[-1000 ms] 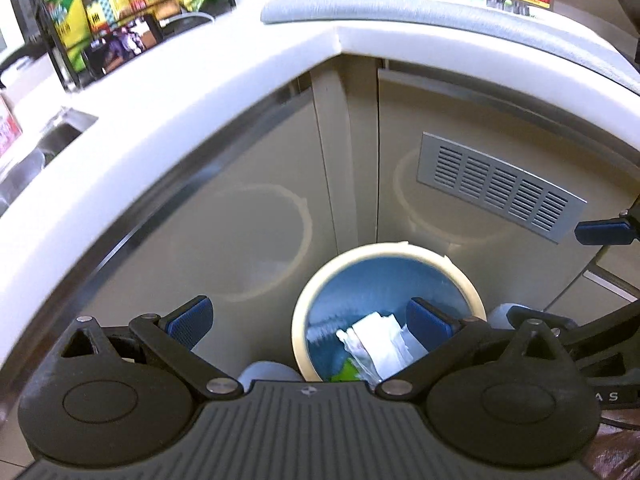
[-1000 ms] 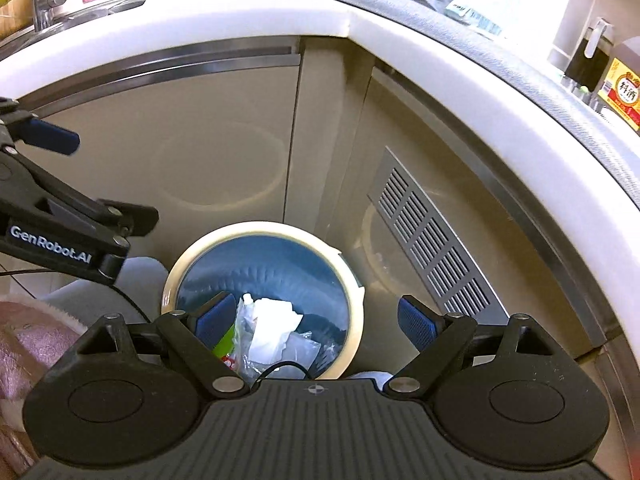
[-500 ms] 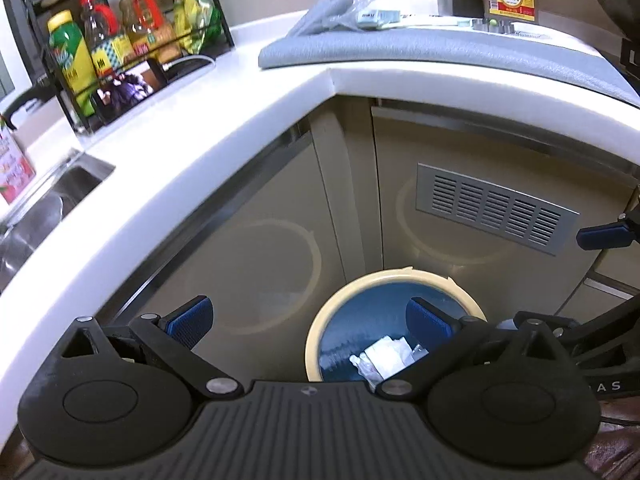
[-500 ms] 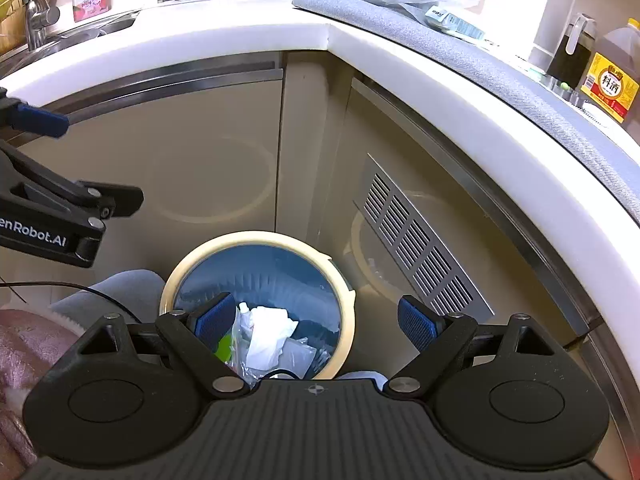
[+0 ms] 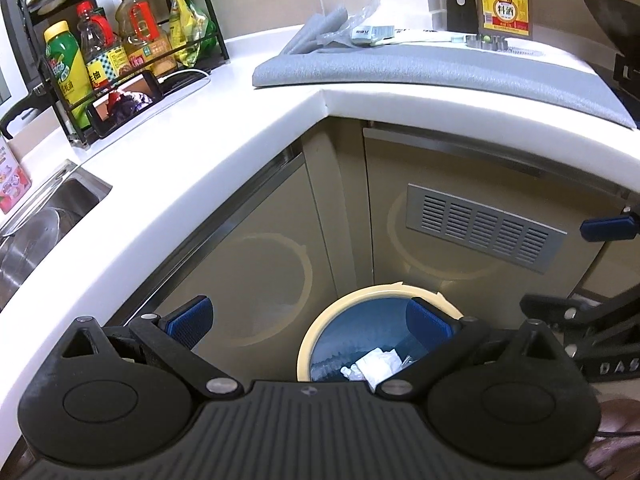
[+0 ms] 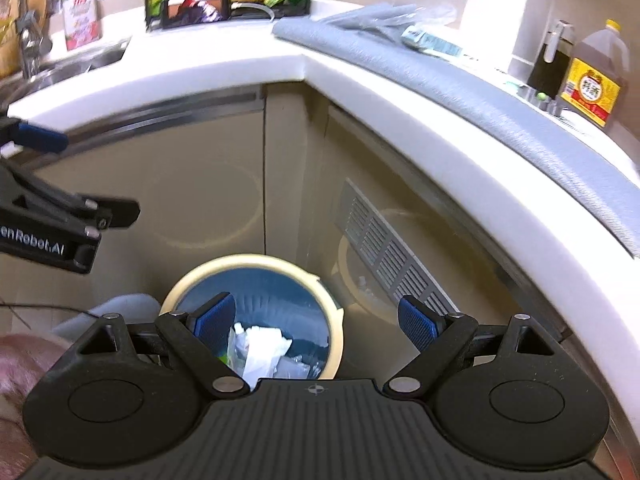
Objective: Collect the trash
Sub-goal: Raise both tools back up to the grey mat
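A round bin with a cream rim (image 5: pixel 320 328) (image 6: pixel 280 264) and blue liner stands on the floor in the cabinet corner. Crumpled white paper and clear plastic (image 5: pixel 376 364) (image 6: pixel 260 344) lie inside it. My left gripper (image 5: pixel 308 320) hangs open above the bin, nothing between its blue pads. My right gripper (image 6: pixel 316 320) is open too, empty, above and just right of the bin. On the grey mat (image 5: pixel 440 68) (image 6: pixel 460 76) up on the counter lie clear plastic wrapping (image 5: pixel 340 24) (image 6: pixel 400 14) and a small flat packet (image 5: pixel 372 34) (image 6: pixel 432 42).
White L-shaped counter (image 5: pixel 192 148) overhangs beige cabinet doors with a vent grille (image 5: pixel 484 232). A black rack of bottles (image 5: pixel 116 52), a phone (image 5: pixel 124 106), a sink (image 5: pixel 44 216), and a cooking wine jug (image 5: pixel 504 0) sit on top. The other gripper shows at each view's edge.
Both grippers have risen and tilted up from the bin. The bin has shrunk low in each view and the countertop with its mat, rack and bottles has come into sight.
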A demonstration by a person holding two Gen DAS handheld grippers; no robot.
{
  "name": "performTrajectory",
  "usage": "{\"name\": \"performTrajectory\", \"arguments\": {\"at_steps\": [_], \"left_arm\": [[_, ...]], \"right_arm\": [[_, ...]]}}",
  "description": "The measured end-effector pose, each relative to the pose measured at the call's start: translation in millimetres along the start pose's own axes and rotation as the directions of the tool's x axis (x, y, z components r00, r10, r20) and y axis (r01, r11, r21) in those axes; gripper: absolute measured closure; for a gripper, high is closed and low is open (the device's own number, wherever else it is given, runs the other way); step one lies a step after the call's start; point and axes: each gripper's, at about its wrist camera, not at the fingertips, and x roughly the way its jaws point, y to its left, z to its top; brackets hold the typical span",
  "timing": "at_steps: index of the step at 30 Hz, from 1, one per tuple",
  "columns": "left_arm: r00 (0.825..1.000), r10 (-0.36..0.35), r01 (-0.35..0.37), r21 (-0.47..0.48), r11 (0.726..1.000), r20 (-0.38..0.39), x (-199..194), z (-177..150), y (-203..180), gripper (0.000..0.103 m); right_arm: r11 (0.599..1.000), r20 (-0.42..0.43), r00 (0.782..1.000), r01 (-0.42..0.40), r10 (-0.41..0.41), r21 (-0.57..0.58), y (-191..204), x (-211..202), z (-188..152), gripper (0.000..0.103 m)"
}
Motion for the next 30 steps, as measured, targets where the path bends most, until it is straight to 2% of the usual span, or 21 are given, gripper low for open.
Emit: {"name": "performTrajectory", "arguments": {"at_steps": [4,12,21,23,27,30], "left_arm": [[1.000,-0.005,0.005,0.001,1.000,0.006,-2,7,-1,0.000],[0.998,-0.058,0.058,-0.003,0.998,0.011,-1,33,-4,0.000],[0.996,-0.068,0.067,0.016,0.998,0.065,1,70,-5,0.000],[0.995,-0.070,0.068,0.024,0.997,0.072,4,82,-6,0.000],[0.994,-0.062,0.059,0.038,0.998,0.090,15,110,-10,0.000],[0.991,-0.090,0.087,0.031,0.996,0.098,23,130,-13,0.000]], "right_arm": [[0.999,0.034,0.999,-0.006,0.005,0.039,-10,-8,9,0.012],[0.996,0.111,0.994,-0.001,-0.008,0.084,-33,-24,26,0.010],[0.990,0.163,0.986,0.015,-0.038,0.143,-64,-29,46,0.009],[0.989,0.183,0.982,0.030,-0.057,0.148,-73,-28,51,0.009],[0.976,0.220,0.965,0.102,-0.145,0.195,-96,-21,67,0.009],[0.956,0.235,0.951,0.135,-0.199,0.262,-119,-11,81,0.009]]}}
